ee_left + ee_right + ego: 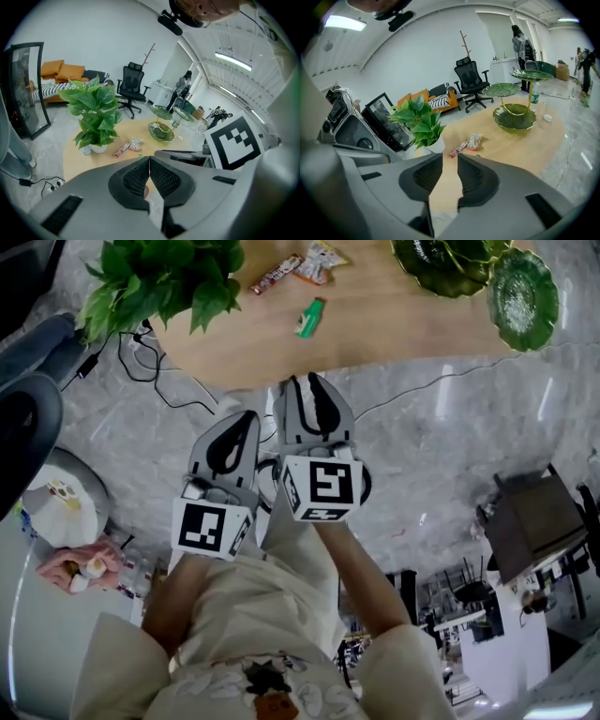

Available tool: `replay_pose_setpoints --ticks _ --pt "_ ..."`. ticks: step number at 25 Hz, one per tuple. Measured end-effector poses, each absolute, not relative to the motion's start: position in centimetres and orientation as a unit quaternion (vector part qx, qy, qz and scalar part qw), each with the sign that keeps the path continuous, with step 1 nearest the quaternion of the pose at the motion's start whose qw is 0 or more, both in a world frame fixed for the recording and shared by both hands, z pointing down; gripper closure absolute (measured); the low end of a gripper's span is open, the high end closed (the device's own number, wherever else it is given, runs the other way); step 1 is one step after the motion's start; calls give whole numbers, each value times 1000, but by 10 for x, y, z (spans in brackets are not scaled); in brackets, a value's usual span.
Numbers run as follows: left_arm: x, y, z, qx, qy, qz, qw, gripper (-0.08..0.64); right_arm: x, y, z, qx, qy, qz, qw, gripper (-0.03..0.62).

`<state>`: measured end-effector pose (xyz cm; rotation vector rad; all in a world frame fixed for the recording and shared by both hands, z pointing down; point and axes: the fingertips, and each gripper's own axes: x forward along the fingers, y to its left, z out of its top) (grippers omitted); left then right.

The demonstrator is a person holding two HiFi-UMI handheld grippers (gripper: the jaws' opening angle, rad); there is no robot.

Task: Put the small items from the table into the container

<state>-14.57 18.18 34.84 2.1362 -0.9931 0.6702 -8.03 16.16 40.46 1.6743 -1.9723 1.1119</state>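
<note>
Approach step: both grippers hang mid-frame in the head view, short of the counter (394, 329). The left gripper (248, 418) has its fingers pressed together on nothing. The right gripper (302, 382) has its fingers slightly apart, empty. 3 small items lie at upper middle: candy bar (277, 274), snack packet (319, 261), green packet (310, 318). The green dish (521, 298) sits upper right. Next, I judge: reach forward and spread the fingers wider over the green packet.

An office lounge: swivel chair (132, 89), cushioned sofa (56, 82), wooden table (133, 130) on a marble floor (450, 446).
</note>
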Motion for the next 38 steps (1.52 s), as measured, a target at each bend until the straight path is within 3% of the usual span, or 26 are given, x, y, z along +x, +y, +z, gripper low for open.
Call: replay_pose_setpoints --ticks 10,38 --pt "-153 191 355 815 -392 249 346 551 -82 162 433 594 -671 409 175 463" --pt "-166 181 391 797 -416 247 362 551 -78 149 518 601 -623 458 200 403"
